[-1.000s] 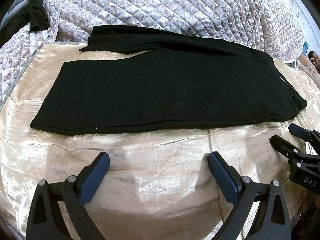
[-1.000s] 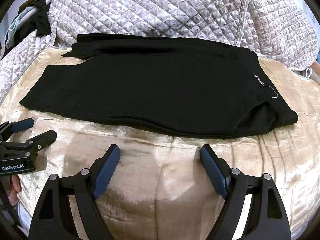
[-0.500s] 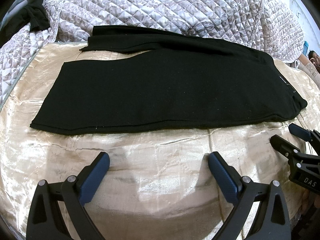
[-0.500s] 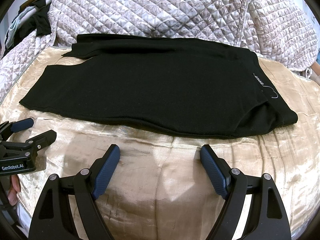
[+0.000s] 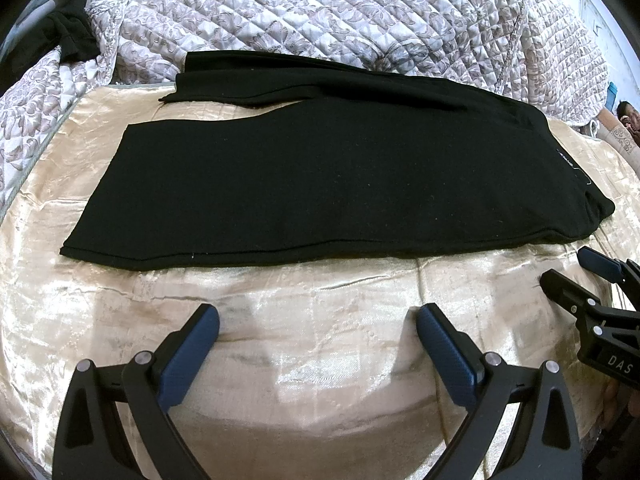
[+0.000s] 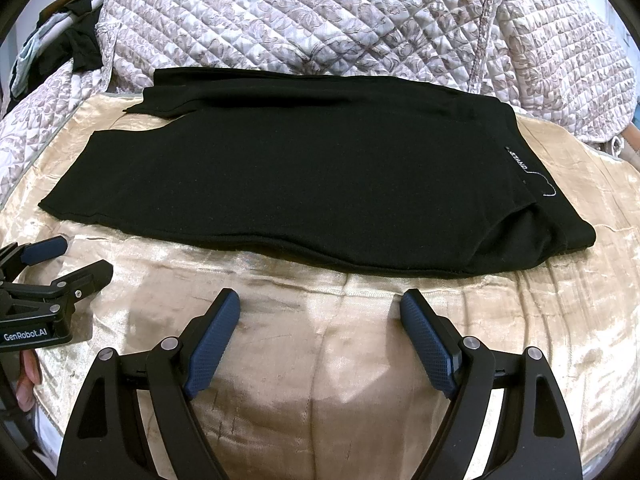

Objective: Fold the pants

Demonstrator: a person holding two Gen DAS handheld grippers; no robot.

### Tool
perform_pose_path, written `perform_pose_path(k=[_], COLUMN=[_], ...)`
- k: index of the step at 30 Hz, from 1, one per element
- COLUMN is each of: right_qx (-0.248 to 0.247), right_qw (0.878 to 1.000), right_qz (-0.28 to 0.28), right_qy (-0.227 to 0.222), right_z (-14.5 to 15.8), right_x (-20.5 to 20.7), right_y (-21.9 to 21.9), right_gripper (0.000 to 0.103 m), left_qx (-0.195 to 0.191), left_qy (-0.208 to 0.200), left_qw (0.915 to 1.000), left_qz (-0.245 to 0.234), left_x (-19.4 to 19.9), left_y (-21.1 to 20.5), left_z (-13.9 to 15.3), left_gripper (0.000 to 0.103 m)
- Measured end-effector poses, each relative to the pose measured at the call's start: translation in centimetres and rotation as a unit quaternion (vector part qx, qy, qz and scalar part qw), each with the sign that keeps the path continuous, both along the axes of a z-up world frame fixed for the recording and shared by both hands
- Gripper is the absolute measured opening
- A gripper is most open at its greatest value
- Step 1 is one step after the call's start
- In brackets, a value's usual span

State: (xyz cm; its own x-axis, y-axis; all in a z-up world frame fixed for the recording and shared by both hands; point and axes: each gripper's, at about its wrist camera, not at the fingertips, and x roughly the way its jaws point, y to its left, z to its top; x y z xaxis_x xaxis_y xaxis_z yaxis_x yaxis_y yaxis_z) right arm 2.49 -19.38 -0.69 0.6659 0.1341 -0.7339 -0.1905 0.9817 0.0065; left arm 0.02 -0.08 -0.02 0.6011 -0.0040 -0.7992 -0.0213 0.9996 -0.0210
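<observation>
Black pants (image 5: pixel 320 176) lie flat across a gold satin cover (image 5: pixel 320 344), legs pointing left and waistband at the right; they also show in the right wrist view (image 6: pixel 304 184). A white label (image 6: pixel 520 162) sits near the waistband. My left gripper (image 5: pixel 318 320) is open and empty, just short of the pants' near edge. My right gripper (image 6: pixel 320 312) is open and empty, also short of the near edge. Each gripper shows in the other's view: the right one (image 5: pixel 580 276) and the left one (image 6: pixel 68 260), both with jaws apart.
A quilted floral bedspread (image 5: pixel 320 12) is bunched behind the pants. Dark clothing (image 6: pixel 80 44) lies at the far left. A person's tattooed arm (image 5: pixel 620 132) shows at the right edge. The satin cover (image 6: pixel 320 380) fills the near side.
</observation>
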Motion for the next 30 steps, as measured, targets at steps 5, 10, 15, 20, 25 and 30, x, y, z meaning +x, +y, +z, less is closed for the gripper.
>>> perform_pose_path(k=[5, 10, 15, 20, 25, 30], right_qx=[0.0, 0.0, 0.0, 0.0, 0.0, 0.0], right_qw=[1.0, 1.0, 1.0, 1.0, 1.0, 1.0], right_qz=[0.0, 0.001, 0.003, 0.007, 0.012, 0.011], right_qy=[0.0, 0.001, 0.003, 0.004, 0.002, 0.002], right_z=[0.0, 0.05, -0.02, 0.02, -0.01, -0.02], right_x=[0.03, -0.21, 0.08, 0.26, 0.18, 0.17], right_y=[0.0, 0.12, -0.03, -0.01, -0.09, -0.1], right_gripper=[0.082, 0.082, 0.082, 0.082, 0.082, 0.082], left_qx=[0.0, 0.0, 0.0, 0.001, 0.001, 0.001], left_qy=[0.0, 0.0, 0.0, 0.0, 0.0, 0.0], left_qw=[1.0, 1.0, 1.0, 1.0, 1.0, 1.0], left_qz=[0.0, 0.0, 0.0, 0.0, 0.0, 0.0], left_x=[0.01, 0.0, 0.0, 0.0, 0.0, 0.0], left_y=[-0.02, 0.0, 0.0, -0.03, -0.01, -0.01], left_z=[-0.01, 0.0, 0.0, 0.0, 0.0, 0.0], left_gripper=[0.101, 0.101, 0.101, 0.101, 0.101, 0.101])
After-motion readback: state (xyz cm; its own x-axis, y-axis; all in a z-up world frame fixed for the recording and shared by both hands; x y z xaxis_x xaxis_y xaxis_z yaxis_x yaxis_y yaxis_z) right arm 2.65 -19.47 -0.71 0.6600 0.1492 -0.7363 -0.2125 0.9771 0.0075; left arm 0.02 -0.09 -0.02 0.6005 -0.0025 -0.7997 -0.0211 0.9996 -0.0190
